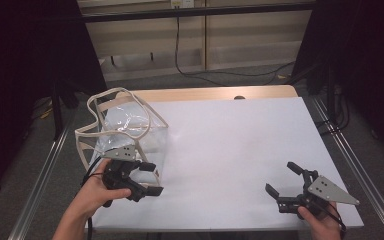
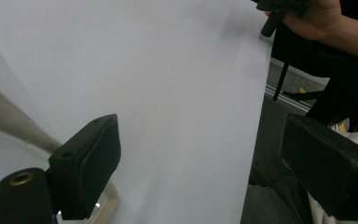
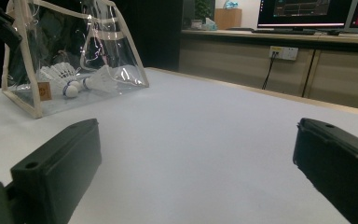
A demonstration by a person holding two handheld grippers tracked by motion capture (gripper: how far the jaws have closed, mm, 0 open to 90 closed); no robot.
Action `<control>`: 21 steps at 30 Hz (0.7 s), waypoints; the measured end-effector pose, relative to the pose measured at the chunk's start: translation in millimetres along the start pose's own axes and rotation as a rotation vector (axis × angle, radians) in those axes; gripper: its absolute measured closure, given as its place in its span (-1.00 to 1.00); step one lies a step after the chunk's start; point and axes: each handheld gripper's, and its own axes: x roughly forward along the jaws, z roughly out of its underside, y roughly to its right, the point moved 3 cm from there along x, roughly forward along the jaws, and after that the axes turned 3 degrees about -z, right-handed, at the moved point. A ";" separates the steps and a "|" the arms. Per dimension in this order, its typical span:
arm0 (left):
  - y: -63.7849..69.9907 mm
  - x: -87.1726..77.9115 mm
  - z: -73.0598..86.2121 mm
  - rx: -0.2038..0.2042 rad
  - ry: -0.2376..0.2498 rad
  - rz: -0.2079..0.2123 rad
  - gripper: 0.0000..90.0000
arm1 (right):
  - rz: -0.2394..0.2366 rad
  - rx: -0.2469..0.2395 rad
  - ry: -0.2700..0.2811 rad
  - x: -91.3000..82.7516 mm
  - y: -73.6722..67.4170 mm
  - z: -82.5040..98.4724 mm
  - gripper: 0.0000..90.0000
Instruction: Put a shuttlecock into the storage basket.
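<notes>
L claw [image 1: 150, 179] & R claw [image 1: 282, 179] both apart, empty; pinch bag [image 1: 130, 127] rim w/ L, avoid crushing shuttlecocks [image 3: 81, 79].

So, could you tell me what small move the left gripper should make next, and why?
Probably ease the left gripper up toward the near rim of the clear bag and close on it. Its jaws stand open with nothing between them, just beside the bag's near side. The shuttlecocks already lie inside, and the right gripper rests open, far across the table.
</notes>
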 end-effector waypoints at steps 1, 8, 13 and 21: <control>-0.3 0.0 0.7 0.001 -0.002 0.001 -0.72 | 0.000 -0.001 0.000 0.0 0.0 0.0 -0.98; -2.1 -0.2 6.5 -0.003 -0.002 -0.010 -0.76 | 0.001 0.000 0.000 -0.1 0.2 0.0 -0.98; -2.8 -0.6 10.0 -0.006 0.004 -0.006 -0.75 | -0.001 0.000 0.001 0.2 0.1 -0.1 -0.98; -3.4 -2.4 15.1 -0.011 0.005 -0.005 -0.75 | -0.002 0.001 0.000 0.7 -0.1 0.0 -0.98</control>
